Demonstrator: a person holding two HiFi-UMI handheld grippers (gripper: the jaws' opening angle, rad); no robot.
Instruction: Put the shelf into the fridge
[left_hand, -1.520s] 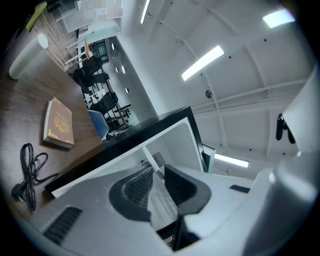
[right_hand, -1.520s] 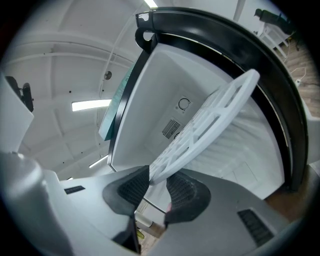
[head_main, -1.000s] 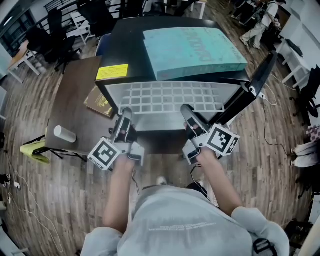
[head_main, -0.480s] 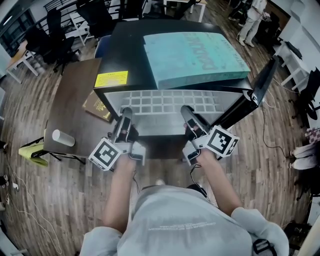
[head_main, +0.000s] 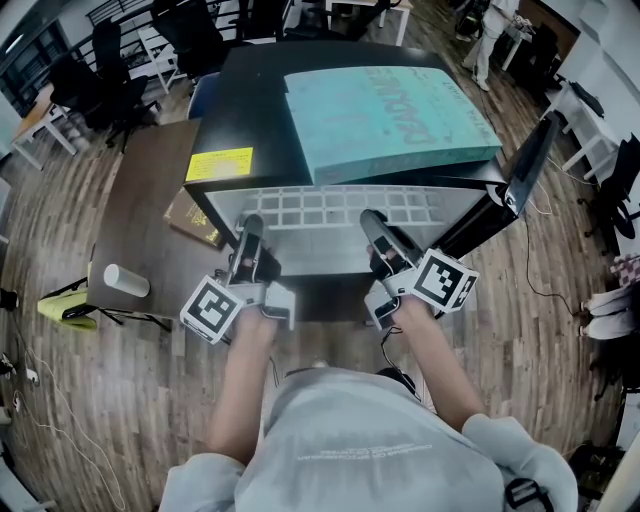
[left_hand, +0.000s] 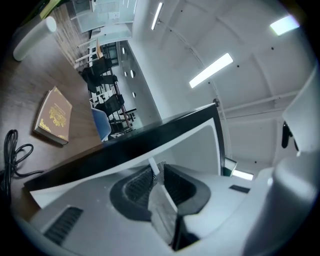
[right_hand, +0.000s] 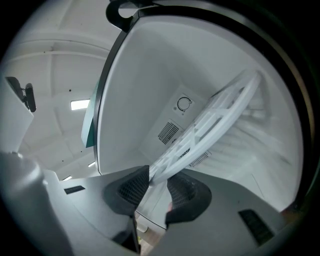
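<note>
Fridge (head_main: 250, 100): black, door swung open at right, teal box (head_main: 390, 105) on top. Brown desk (head_main: 150, 190) just beside it at left.

Shelf (head_main: 340, 208): white grid, lying in the fridge mouth. Back part is under the top edge, front strip still outside.

Change: fewer grid rows show than a second ago, so it has slid a little deeper.

Left tool (head_main: 248, 232): clamped on the shelf's front edge, left side. Right tool (head_main: 372, 225): clamped likewise, right side.

Judgement: insertion under way, well along. A further even push from both hands should seat it.
</note>
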